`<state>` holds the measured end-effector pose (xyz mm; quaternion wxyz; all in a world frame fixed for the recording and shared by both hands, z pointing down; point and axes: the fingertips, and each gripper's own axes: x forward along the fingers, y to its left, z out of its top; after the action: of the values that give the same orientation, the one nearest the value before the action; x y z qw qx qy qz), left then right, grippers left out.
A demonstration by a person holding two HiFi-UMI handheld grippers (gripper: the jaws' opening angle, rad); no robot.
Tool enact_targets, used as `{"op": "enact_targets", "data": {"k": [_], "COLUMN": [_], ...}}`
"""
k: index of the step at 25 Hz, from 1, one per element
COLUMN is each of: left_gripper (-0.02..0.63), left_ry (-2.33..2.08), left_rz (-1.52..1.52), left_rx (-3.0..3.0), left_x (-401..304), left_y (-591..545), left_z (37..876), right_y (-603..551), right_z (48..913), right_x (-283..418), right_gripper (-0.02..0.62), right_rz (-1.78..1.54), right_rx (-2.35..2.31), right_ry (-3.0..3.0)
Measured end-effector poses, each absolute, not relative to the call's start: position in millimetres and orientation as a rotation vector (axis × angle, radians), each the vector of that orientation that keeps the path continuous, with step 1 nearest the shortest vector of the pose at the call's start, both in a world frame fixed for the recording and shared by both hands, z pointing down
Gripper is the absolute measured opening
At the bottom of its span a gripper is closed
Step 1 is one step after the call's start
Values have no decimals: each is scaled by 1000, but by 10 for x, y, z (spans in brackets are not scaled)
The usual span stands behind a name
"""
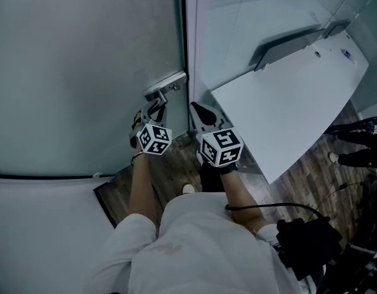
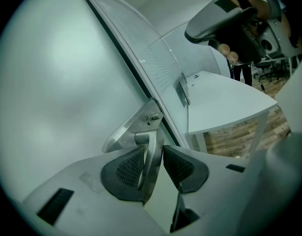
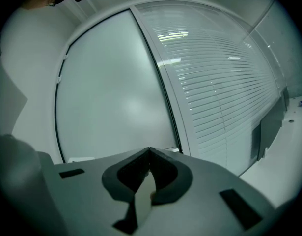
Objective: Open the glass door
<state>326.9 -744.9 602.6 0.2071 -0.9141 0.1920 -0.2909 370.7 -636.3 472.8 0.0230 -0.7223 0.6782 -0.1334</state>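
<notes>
The frosted glass door (image 1: 84,66) fills the left of the head view, with a metal lever handle (image 1: 165,86) at its right edge. My left gripper (image 1: 155,107) reaches up to that handle. In the left gripper view the lever handle (image 2: 151,163) runs down between the two pads, and the left gripper (image 2: 153,150) is shut on it, just below its lock plate (image 2: 133,127). My right gripper (image 1: 197,109) hovers next to the door frame, to the right of the handle. It is shut with nothing in it, and in its own view the right gripper (image 3: 149,152) faces the frosted glass door (image 3: 116,87).
A fixed glass panel with blinds (image 3: 224,77) stands right of the door. A white table (image 1: 286,103) juts out close on the right. A dark bag with a cable (image 1: 304,237) lies by my right side on the wooden floor (image 1: 176,176). Someone's feet (image 1: 354,158) show at the far right.
</notes>
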Motion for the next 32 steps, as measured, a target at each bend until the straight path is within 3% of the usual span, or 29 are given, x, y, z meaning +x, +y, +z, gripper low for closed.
{"op": "enact_targets", "data": {"k": [32], "left_gripper": [121], "left_ry": [315], "left_rz": [-1017], "left_rx": [-2249], "left_x": [3131], "left_y": [-6974], "left_z": [6065], "right_y": [-5422], "right_z": [4491], "right_x": [3405], "right_gripper": [2], "right_rz": [-297], "right_rx": [-2398], "right_ry": [1910]}}
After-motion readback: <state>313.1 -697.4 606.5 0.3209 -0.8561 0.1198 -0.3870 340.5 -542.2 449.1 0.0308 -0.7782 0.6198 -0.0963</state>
